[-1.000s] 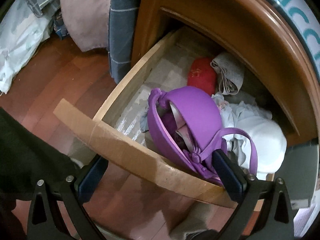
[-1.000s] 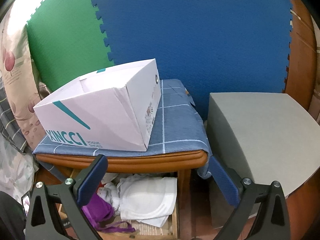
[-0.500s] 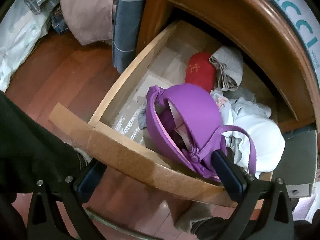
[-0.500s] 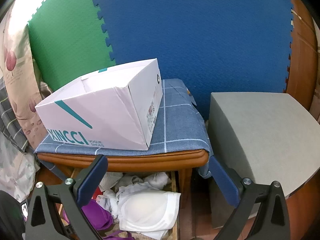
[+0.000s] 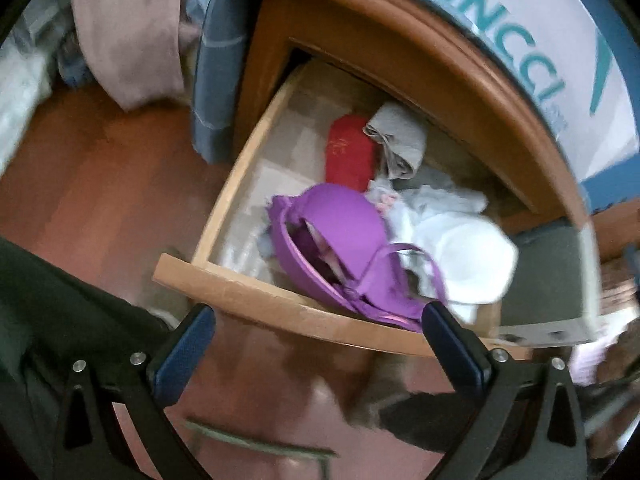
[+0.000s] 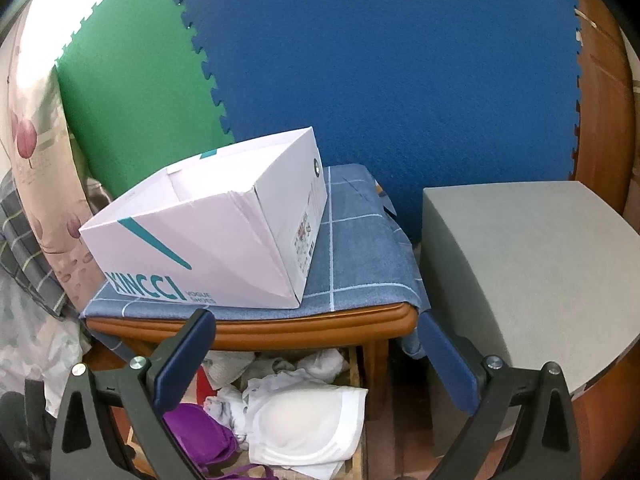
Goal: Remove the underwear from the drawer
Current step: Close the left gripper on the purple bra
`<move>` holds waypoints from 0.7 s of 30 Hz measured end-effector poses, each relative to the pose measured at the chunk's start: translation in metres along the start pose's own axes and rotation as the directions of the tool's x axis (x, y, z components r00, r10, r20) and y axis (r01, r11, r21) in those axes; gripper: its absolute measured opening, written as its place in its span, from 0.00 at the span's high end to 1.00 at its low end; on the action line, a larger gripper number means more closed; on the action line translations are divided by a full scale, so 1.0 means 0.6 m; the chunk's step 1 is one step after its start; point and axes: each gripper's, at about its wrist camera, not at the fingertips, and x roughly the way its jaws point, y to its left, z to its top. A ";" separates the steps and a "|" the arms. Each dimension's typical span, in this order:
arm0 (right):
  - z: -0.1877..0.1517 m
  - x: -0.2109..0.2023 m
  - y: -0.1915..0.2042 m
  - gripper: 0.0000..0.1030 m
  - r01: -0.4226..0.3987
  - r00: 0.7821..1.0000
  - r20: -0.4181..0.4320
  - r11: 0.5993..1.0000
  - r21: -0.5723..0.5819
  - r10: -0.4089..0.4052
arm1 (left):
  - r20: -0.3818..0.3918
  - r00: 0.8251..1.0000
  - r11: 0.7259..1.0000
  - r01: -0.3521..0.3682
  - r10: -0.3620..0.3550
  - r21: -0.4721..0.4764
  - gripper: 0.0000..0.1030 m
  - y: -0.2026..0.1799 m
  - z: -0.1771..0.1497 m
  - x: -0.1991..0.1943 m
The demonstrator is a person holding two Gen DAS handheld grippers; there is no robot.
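The wooden drawer is pulled out of the nightstand. In it lie a purple bra, a white bra, a red folded piece and a grey folded piece. My left gripper hovers open above and in front of the drawer's front board, holding nothing. In the right wrist view my right gripper is open and empty, level with the nightstand's top edge; the white bra and purple bra show below it.
A white shoe box stands on a blue checked cloth on the nightstand. A grey block sits to the right. Blue and green foam mats cover the wall. Bedding hangs at left over the wooden floor.
The left gripper has pulled back and up from the drawer, so the drawer looks smaller and farther. The right gripper has lifted slightly. Both stay open.
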 end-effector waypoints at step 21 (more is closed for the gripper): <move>-0.003 -0.003 -0.004 0.00 0.010 1.000 -0.009 1.000 -0.020 -0.010 | -0.168 0.962 0.972 0.227 -0.213 0.066 0.10 -0.082 0.093 0.006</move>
